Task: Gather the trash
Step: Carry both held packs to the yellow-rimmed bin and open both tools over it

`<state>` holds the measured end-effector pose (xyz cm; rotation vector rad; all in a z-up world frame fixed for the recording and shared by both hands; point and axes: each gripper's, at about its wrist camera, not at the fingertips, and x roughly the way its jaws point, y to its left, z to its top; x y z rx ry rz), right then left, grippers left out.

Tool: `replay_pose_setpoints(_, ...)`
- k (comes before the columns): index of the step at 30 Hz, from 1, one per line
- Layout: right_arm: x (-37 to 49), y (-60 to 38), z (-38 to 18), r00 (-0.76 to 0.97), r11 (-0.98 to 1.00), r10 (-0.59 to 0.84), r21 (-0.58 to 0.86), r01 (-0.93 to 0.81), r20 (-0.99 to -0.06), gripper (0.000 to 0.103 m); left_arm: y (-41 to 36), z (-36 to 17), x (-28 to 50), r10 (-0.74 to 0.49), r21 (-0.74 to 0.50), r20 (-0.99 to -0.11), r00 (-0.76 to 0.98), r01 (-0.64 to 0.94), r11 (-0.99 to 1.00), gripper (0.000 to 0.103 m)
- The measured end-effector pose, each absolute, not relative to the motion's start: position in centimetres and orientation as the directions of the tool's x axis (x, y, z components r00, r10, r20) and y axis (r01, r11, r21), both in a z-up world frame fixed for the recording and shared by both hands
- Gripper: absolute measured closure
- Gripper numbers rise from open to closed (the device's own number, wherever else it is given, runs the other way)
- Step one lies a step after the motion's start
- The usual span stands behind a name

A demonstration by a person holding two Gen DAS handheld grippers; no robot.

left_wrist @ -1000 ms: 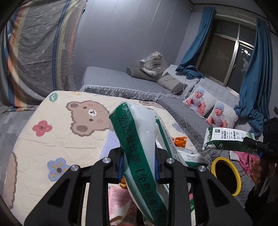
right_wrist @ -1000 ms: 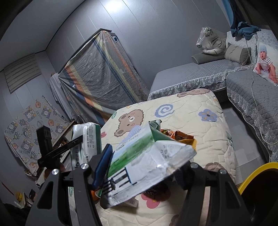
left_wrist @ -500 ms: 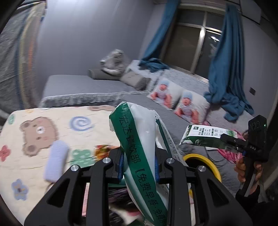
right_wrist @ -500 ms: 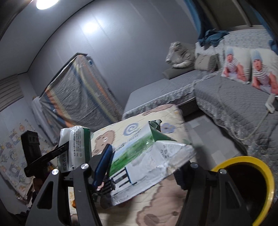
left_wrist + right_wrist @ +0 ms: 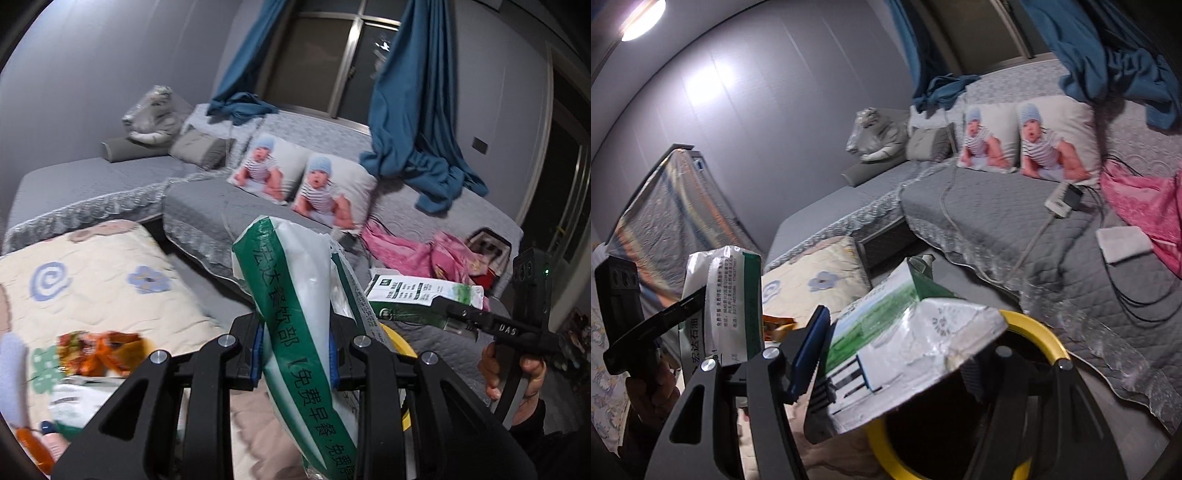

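green-and-white plastic bag (image 5: 299, 332) crumpled, clamped in left hand-held gripper (image 5: 295, 354), flattened carton (image 5: 905, 354) clamped in right hand-held gripper (image 5: 905, 369)

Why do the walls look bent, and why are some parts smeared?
Both views are fisheye, so edges curve. Left wrist view: the snack wrapper on the quilt is motion-blurred, the held plastic bag sharp. Right wrist view: the ceiling lamp glares top left; the carton stays sharp.

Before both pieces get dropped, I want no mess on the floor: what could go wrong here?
The milk carton in the right gripper hangs only partly over the yellow-rimmed bin, so it might land outside. The plastic bag in the left gripper is tall and floppy and may catch the rim.
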<state>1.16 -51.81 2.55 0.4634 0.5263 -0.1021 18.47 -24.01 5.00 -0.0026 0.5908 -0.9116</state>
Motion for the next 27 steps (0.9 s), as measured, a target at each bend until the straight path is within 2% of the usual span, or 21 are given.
replay_pose_setpoints(13, 1.2, -53.6, -2.5, 0.771, 0.890, -0.114, 0.280, 0.359, -0.626, 0.042, -33.0, -0.1, 18.0, -0.743, -0.224, -0.546, 0.387, 0.787, 0.574, 0.079)
replay_pose_setpoints(27, 2.2, -54.7, -5.4, 0.695, 0.885, -0.182, 0.193, 0.425, -0.696, 0.042, -36.8, -3.8, 18.0, -0.713, -0.212, -0.603, 0.358, 0.789, 0.576, 0.079)
